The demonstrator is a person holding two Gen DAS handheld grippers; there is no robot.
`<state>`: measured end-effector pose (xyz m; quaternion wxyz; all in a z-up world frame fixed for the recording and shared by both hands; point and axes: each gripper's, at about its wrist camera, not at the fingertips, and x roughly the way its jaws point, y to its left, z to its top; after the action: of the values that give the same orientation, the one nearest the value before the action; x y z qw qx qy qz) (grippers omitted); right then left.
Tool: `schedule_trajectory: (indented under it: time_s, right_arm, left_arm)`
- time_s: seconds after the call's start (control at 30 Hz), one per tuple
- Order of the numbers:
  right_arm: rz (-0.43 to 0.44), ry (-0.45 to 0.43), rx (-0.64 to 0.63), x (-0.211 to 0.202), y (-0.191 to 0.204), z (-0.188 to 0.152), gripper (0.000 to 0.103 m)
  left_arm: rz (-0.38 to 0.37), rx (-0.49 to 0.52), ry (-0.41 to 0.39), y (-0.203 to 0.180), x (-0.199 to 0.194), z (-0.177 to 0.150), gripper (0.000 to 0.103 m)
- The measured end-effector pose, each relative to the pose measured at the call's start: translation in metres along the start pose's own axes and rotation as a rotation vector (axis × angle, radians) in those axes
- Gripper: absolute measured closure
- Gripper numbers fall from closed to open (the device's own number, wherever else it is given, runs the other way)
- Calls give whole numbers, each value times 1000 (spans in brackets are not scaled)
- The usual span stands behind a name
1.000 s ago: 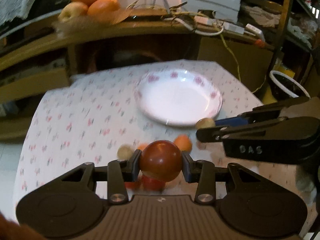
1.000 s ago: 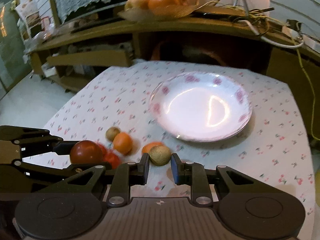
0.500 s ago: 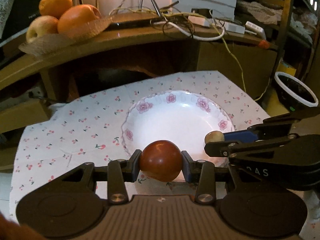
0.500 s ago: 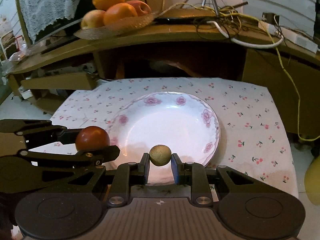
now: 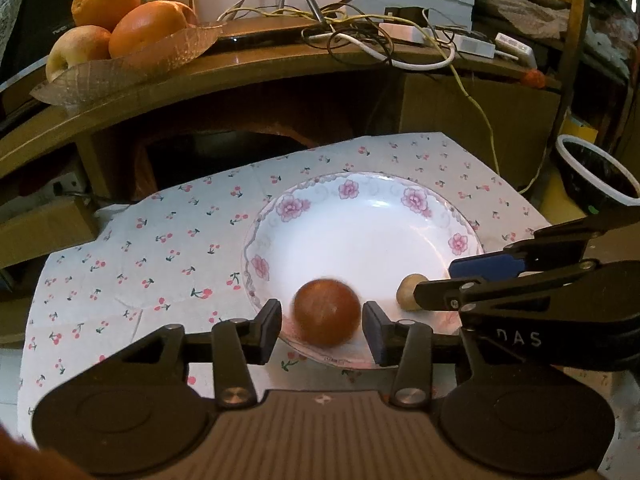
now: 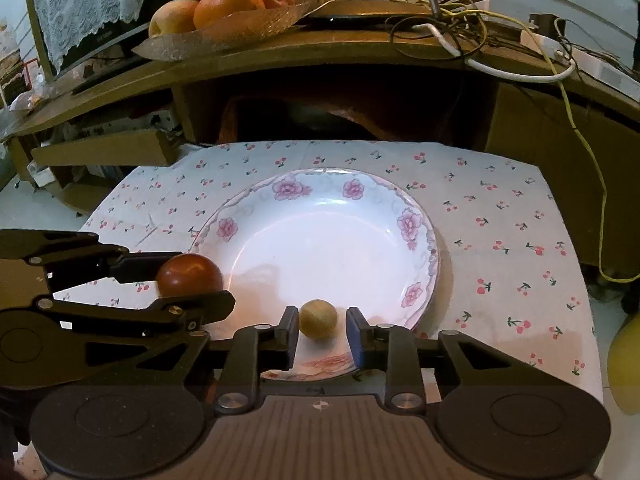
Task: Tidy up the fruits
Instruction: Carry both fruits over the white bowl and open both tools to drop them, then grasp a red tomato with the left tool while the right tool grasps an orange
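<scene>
White china with pink flowers round its rim — the plate (image 6: 412, 224) sits on the cherry-print cloth (image 6: 500, 216) that covers the tabletop, and both grippers reach over its near edge. The left gripper (image 5: 322, 322) has just been opening: its fingers (image 5: 269, 326) stand a little clear of the red-brown round fruit (image 5: 326, 312) on both sides, and the fruit, slightly blurred, sits between them over the plate's near rim. The right gripper (image 6: 322, 326) has likewise just been opening; the small tan fruit (image 6: 319, 318) lies in the plate between its fingers (image 6: 289, 330), with a narrow gap on the right side and the left pad right beside it. Whether the red fruit already rests on the china I cannot tell. Behind, on the wooden shelf (image 6: 280, 54), a glass dish (image 6: 240, 32) holds oranges and apples — well apart from the plate.
</scene>
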<state>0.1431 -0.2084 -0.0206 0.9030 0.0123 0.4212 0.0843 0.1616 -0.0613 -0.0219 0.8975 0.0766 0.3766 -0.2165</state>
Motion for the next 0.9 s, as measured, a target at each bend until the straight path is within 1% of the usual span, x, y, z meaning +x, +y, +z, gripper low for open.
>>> schedule_trajectory:
  time_s: [0.07, 0.27, 0.57, 0.77, 0.9]
  right_arm:
    - [-2, -4, 10, -1, -2, 0, 67]
    - [5, -14, 4, -11, 0, -2, 66]
    - [46, -12, -11, -23, 6, -10, 66]
    - [89, -1, -28, -30, 15, -17, 66]
    - [136, 32, -65, -29, 28, -26, 65]
  left_arm:
    - [-1, -2, -9, 1, -3, 1, 52]
    - [4, -9, -24, 9, -19, 1, 52]
    - [-16, -19, -9, 20, -40, -9, 51]
    - [-29, -16, -3, 32, -56, -21, 49]
    - [-38, -28, 14, 42, -64, -31, 49]
